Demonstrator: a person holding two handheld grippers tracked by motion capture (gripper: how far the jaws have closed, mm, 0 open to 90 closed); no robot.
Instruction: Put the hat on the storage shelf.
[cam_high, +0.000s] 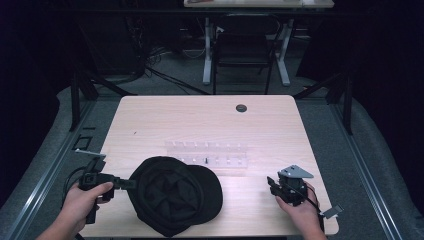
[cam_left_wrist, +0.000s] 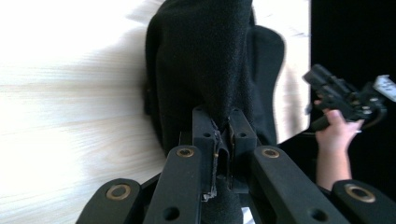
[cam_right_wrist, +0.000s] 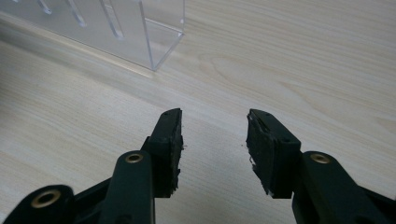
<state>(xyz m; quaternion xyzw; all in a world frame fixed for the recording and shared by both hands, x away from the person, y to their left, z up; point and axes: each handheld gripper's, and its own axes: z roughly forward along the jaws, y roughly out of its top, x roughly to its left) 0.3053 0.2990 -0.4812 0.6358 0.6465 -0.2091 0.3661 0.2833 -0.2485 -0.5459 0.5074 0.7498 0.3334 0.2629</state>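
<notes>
Dark floor surrounds the wooden table. On its near edge lies a black cap, in front of a clear rack. Left gripper pinches the cap's rim, jaws pressed together on the fabric. Right gripper hovers well apart from the cap, jaws spread with nothing between them.

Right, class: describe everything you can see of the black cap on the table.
The black cap looks like soft, matt fabric. It lies near the table's front edge with its inside turned up, showing seamed panels, its brim pointing right. The left tool is shut on its left rim; in the left gripper view the cloth is pinched between the closed jaws. A clear plastic rack stands just behind it.
</notes>
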